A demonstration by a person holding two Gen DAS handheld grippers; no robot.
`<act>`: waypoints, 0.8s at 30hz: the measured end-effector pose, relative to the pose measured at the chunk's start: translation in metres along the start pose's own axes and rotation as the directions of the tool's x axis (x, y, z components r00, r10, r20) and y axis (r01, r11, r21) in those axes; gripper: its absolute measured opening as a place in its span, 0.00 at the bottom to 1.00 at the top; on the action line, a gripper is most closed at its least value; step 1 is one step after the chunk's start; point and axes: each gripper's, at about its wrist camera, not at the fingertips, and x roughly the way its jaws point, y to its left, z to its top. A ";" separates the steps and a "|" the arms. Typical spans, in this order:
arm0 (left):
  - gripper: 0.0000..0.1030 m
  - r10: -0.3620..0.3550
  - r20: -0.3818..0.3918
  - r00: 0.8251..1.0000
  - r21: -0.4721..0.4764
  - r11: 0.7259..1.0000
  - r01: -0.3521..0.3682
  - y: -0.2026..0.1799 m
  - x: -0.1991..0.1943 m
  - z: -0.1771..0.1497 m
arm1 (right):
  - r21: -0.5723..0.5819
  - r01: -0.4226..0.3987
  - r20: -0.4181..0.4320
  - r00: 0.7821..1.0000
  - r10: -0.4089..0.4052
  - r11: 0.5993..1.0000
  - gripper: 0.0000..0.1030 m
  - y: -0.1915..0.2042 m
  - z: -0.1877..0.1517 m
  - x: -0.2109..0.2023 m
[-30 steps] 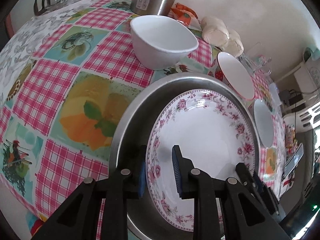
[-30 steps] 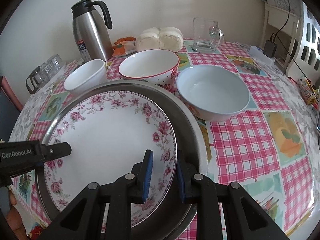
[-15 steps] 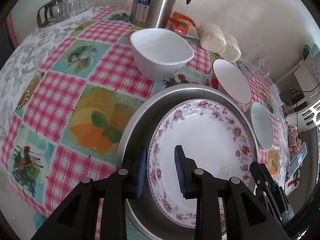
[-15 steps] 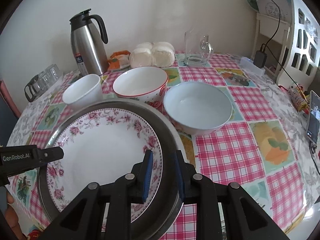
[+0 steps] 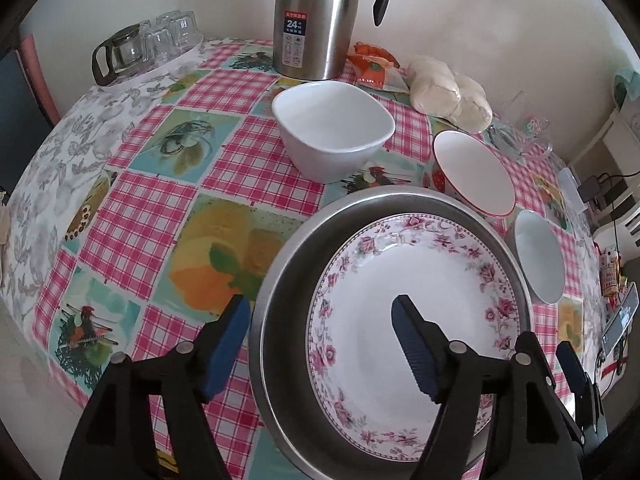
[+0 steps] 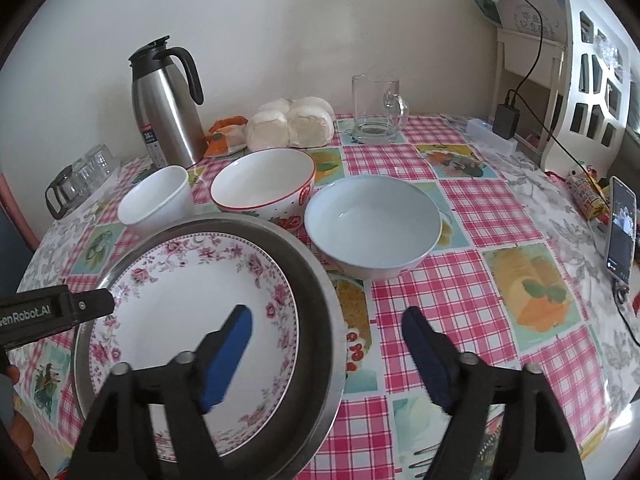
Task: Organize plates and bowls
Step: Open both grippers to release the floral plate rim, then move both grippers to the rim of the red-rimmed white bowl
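A floral-rimmed white plate [image 5: 416, 280] [image 6: 188, 300] lies inside a wide steel pan [image 5: 288, 276] [image 6: 316, 280] on the checked tablecloth. My left gripper [image 5: 320, 344] is open, its jaws straddling the pan's left rim. My right gripper [image 6: 326, 356] is open, straddling the pan's right rim. Behind the pan stand a small white bowl [image 5: 332, 136] [image 6: 154, 200], a red-rimmed bowl [image 5: 472, 172] [image 6: 264, 188] and a pale blue bowl [image 5: 538, 260] [image 6: 372, 224].
A steel thermos jug [image 6: 168, 108], bagged buns [image 6: 292, 124], a glass mug [image 6: 376, 110] and a tray of glasses [image 5: 148, 44] stand along the back. A phone [image 6: 620, 228] lies at the right table edge. A white shelf [image 6: 560, 40] stands at the right.
Both grippers were shut on the pan's rim and have opened wide, letting go. Both have pulled back, so more of the table shows.
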 end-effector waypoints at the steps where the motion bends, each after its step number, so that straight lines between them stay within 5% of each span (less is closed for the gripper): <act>1: 0.75 0.003 0.002 1.000 0.001 1.000 -0.003 0.000 -0.001 -0.001 | 0.000 -0.001 -0.001 1.000 0.001 1.000 0.82 -0.001 0.000 0.000; 5: 0.79 0.039 0.026 0.999 0.017 0.999 -0.039 -0.004 -0.002 -0.002 | -0.003 -0.003 -0.003 1.000 0.003 1.000 1.00 -0.003 -0.001 0.002; 7: 0.98 0.092 0.063 0.994 0.036 0.995 -0.095 -0.007 -0.003 -0.002 | -0.005 0.002 0.003 1.000 -0.002 1.000 1.00 -0.004 -0.001 0.001; 8: 1.00 0.112 0.076 0.991 0.046 0.992 -0.116 -0.008 -0.003 -0.002 | -0.002 0.002 0.003 1.000 -0.002 1.000 1.00 -0.005 0.000 0.001; 24: 1.00 0.046 0.184 0.982 0.072 0.996 -0.060 -0.029 -0.018 0.005 | 0.056 0.001 -0.026 1.000 0.000 0.998 1.00 -0.022 0.003 0.001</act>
